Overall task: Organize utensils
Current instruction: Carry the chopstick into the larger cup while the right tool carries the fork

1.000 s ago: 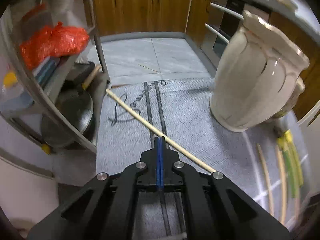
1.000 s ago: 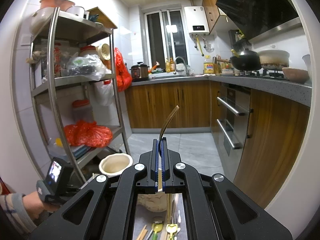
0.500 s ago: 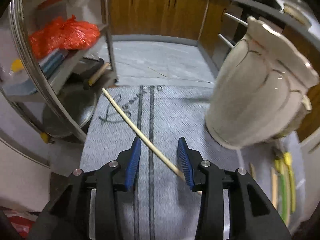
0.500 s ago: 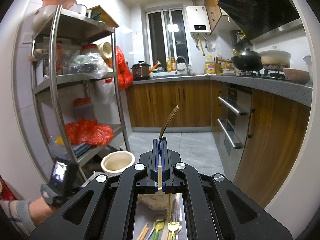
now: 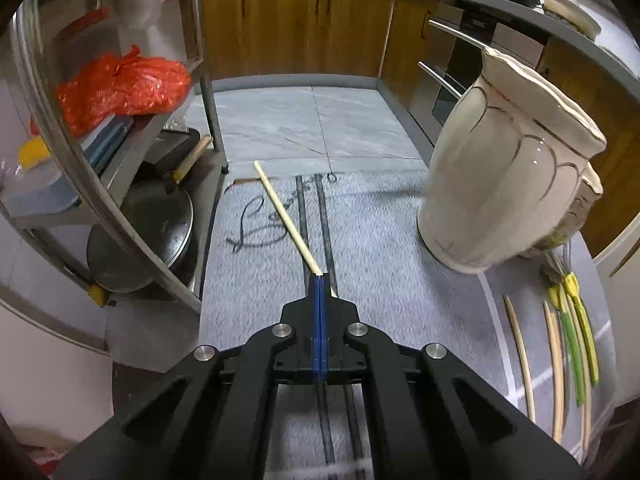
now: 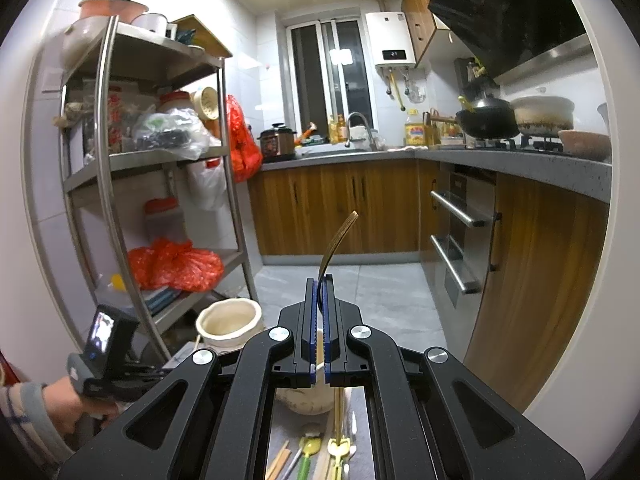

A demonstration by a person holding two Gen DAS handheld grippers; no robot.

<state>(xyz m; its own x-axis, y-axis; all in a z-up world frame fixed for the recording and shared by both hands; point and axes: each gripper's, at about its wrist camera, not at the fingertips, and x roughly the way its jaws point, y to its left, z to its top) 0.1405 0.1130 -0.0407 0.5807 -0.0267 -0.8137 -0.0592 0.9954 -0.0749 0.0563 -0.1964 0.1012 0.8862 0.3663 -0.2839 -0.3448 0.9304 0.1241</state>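
My left gripper [image 5: 319, 280] is shut on the near end of a pale wooden chopstick [image 5: 285, 218], which points forward and left over the grey mat [image 5: 380, 264]. A white ceramic vase [image 5: 504, 168] stands on the mat to the right. More chopsticks [image 5: 520, 356] and green and yellow utensils [image 5: 572, 340] lie at the right. My right gripper [image 6: 319, 280] is held high and is shut on a gold fork [image 6: 338, 240], tines up. The white vase [image 6: 229, 320] shows below it, with a second pot [image 6: 308, 396] behind the fingers.
A steel shelf rack [image 5: 120, 184] with an orange bag [image 5: 120, 88] and a pan [image 5: 148, 232] stands left of the mat. Wooden cabinets [image 5: 296, 28] and an oven front [image 5: 452, 80] lie beyond. Loose utensils [image 6: 316, 452] lie on the mat under the right gripper.
My left gripper opened around the chopstick half a second ago and has now shut on its near end. The right gripper has stayed still with the fork.
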